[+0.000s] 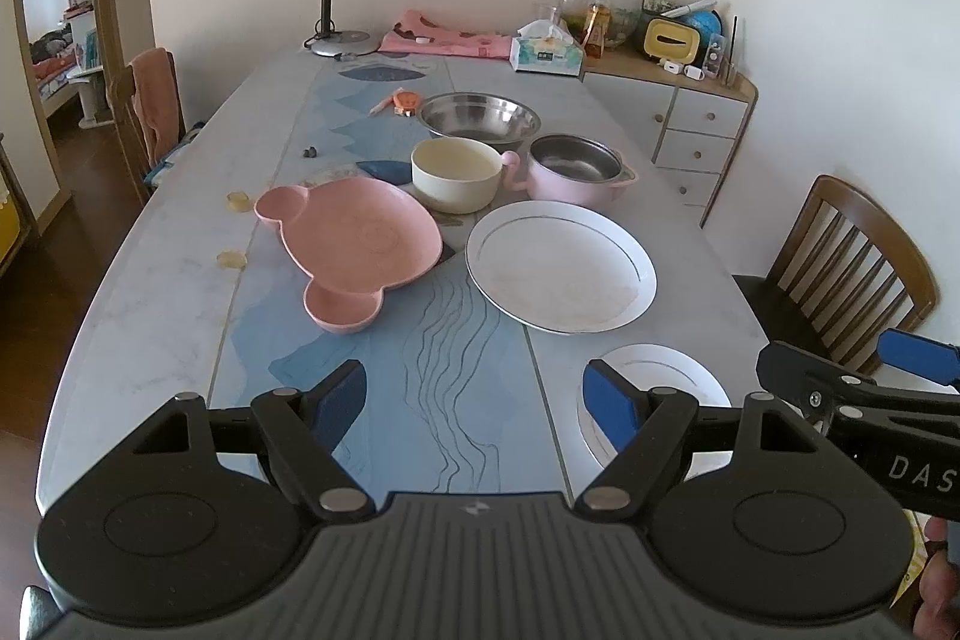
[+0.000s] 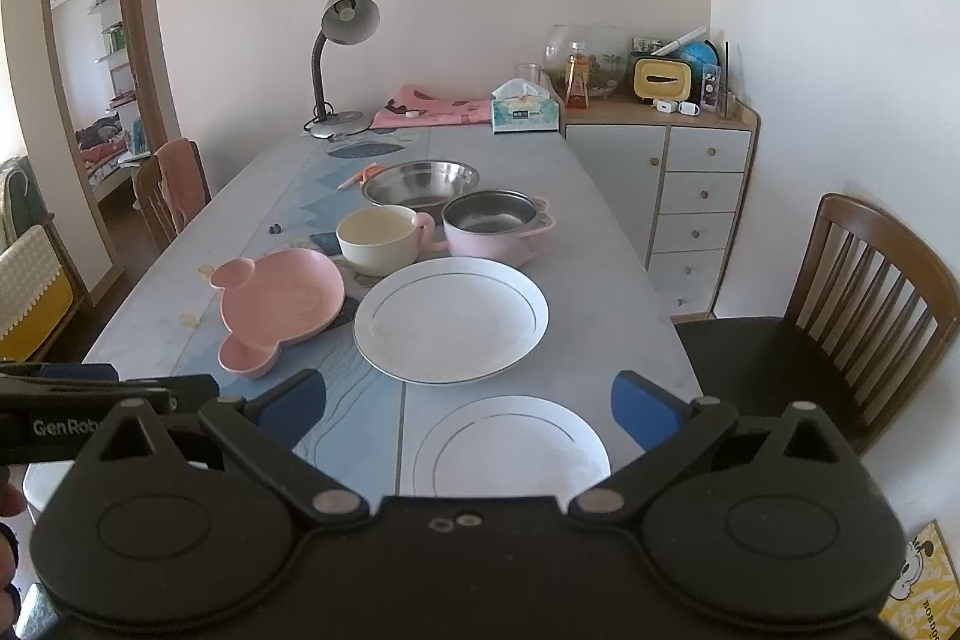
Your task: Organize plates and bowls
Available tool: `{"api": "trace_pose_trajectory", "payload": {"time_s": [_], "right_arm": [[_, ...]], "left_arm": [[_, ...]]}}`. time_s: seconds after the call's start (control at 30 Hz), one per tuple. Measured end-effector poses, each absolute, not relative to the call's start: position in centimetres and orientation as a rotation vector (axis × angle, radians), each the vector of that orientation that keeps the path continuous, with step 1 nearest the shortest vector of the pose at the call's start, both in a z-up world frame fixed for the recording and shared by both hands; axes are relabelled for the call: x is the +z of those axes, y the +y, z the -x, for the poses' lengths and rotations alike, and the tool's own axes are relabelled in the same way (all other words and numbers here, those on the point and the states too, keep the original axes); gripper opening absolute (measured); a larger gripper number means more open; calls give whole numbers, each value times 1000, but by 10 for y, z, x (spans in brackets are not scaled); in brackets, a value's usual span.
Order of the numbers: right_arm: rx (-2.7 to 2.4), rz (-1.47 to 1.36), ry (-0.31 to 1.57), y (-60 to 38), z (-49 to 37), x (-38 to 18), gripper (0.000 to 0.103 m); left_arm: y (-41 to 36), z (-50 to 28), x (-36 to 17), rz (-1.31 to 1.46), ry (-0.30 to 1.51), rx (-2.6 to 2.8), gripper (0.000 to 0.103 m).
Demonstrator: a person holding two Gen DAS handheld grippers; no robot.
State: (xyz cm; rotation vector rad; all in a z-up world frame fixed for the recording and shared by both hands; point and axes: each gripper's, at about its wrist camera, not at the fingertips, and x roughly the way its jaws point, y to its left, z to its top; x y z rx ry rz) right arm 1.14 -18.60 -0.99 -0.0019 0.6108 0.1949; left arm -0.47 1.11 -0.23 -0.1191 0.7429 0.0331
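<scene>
Lying between the wide right tongs (image 2: 470, 409), small white plate (image 2: 510, 445); left tongs (image 1: 474, 397) wide.

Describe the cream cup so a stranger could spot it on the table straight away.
Start at the table and find the big white plate in its middle. Just behind that plate, on its left, stands the cream cup, between the pink bear-shaped plate and the pink pot. It alone is pale cream with a pink handle.

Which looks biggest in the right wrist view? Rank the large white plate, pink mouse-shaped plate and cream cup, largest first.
1. large white plate
2. pink mouse-shaped plate
3. cream cup, though it sits farther back, which shrinks it.
</scene>
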Motion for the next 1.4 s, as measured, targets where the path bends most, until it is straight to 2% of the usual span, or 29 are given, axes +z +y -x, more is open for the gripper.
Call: {"api": "trace_pose_trajectory", "payload": {"time_s": [1.4], "right_arm": [[174,-17,586,-192,1,-5,102]], "left_arm": [[9,14,5,114,724,17,79]]}}
